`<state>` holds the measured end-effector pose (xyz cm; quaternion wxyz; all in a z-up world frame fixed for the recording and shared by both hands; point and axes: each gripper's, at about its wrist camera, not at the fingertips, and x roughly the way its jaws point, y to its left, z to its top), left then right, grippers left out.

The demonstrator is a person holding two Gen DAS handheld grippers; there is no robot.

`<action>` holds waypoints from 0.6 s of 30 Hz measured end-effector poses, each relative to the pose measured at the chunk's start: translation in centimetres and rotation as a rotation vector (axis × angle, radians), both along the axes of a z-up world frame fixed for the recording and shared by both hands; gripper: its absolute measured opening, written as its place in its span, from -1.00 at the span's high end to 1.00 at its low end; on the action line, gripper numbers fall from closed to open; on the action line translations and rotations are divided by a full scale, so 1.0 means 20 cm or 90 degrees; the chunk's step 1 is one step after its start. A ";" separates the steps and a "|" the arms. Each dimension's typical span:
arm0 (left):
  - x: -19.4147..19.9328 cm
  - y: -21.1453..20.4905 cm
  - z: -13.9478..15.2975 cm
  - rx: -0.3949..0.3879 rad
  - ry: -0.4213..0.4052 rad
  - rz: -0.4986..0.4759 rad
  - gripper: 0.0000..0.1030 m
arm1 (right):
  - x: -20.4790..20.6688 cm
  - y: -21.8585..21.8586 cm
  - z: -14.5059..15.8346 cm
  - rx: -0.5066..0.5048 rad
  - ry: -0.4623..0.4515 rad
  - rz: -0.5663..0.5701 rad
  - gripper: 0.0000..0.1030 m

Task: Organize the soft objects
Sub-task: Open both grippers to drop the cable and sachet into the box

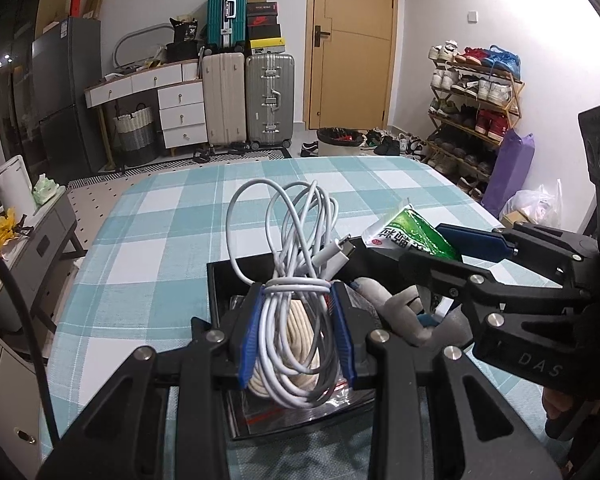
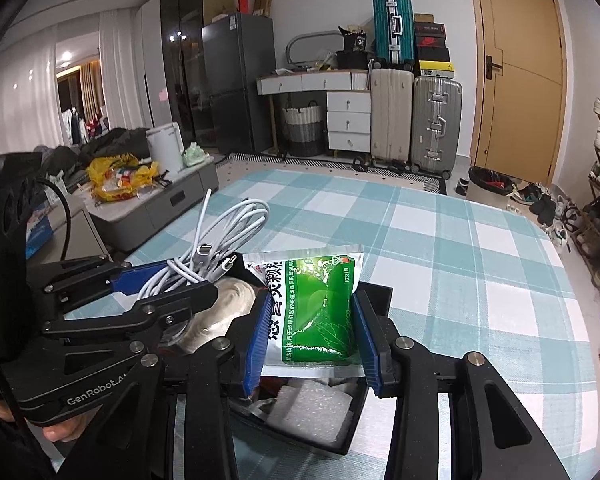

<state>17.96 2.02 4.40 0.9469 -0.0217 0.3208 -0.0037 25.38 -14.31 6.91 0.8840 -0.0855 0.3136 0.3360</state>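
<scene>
A bundled white charging cable [image 1: 296, 280], wound round its middle with its own cord, stood upright with loops fanning upward and silver plug ends jutting to one side. A glossy green-and-white foil sachet [image 2: 320, 312] printed with Chinese characters stood on edge, slightly crumpled. Both hung above a shallow black rectangular tray [image 1: 220, 280] resting on the teal-and-white checked cloth of the counter [image 1: 160, 240]. Inside the tray lay a coil of cream rope [image 1: 300, 336], a grey plush toy [image 1: 404, 308], a white foam block [image 2: 312, 404] and a clear zip bag [image 1: 292, 412].
</scene>
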 end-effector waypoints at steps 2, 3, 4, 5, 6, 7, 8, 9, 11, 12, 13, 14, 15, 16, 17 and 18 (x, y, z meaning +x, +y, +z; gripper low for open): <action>0.01 0.00 -0.01 -0.001 0.004 -0.002 0.40 | 0.01 0.00 -0.02 -0.006 0.005 -0.002 0.23; 0.01 0.00 -0.01 0.000 0.005 -0.002 0.40 | 0.02 0.01 -0.02 -0.008 0.007 -0.002 0.23; 0.02 -0.01 -0.02 0.001 0.007 -0.003 0.40 | 0.03 0.01 -0.03 -0.012 0.010 -0.001 0.23; 0.02 -0.01 -0.02 0.001 0.009 -0.005 0.40 | 0.03 0.02 -0.03 -0.016 0.009 0.000 0.23; 0.02 -0.01 -0.03 0.002 0.011 -0.005 0.40 | 0.03 0.02 -0.03 -0.019 0.007 0.000 0.23; 0.03 -0.01 -0.03 0.004 0.013 -0.005 0.40 | 0.03 0.03 -0.04 -0.024 0.005 0.000 0.23; 0.03 -0.01 -0.04 0.005 0.015 -0.006 0.40 | 0.03 0.03 -0.04 -0.028 0.004 0.001 0.23; 0.03 -0.01 -0.04 0.006 0.017 -0.007 0.40 | 0.03 0.04 -0.04 -0.030 0.003 0.002 0.23; 0.03 -0.02 -0.05 0.011 0.023 -0.009 0.40 | 0.03 0.05 -0.04 -0.042 0.000 0.005 0.23; 0.03 -0.02 -0.06 0.014 0.024 -0.010 0.40 | 0.03 0.06 -0.05 -0.048 -0.001 0.006 0.23; 0.03 -0.03 -0.06 0.015 0.025 -0.010 0.40 | 0.03 0.07 -0.05 -0.058 -0.004 0.009 0.23; 0.02 -0.03 -0.06 0.016 0.025 -0.012 0.40 | 0.03 0.07 -0.05 -0.064 -0.007 0.010 0.23; 0.02 -0.03 -0.06 0.017 0.027 -0.013 0.40 | 0.03 0.08 -0.05 -0.071 -0.010 0.011 0.23; 0.02 -0.03 -0.06 0.017 0.029 -0.014 0.40 | 0.02 0.09 -0.06 -0.082 -0.013 0.013 0.23; 0.02 -0.03 -0.06 0.018 0.031 -0.016 0.40 | 0.02 0.10 -0.06 -0.093 -0.017 0.015 0.23; 0.02 -0.04 -0.07 0.019 0.034 -0.017 0.40 | 0.02 0.11 -0.06 -0.104 -0.021 0.018 0.23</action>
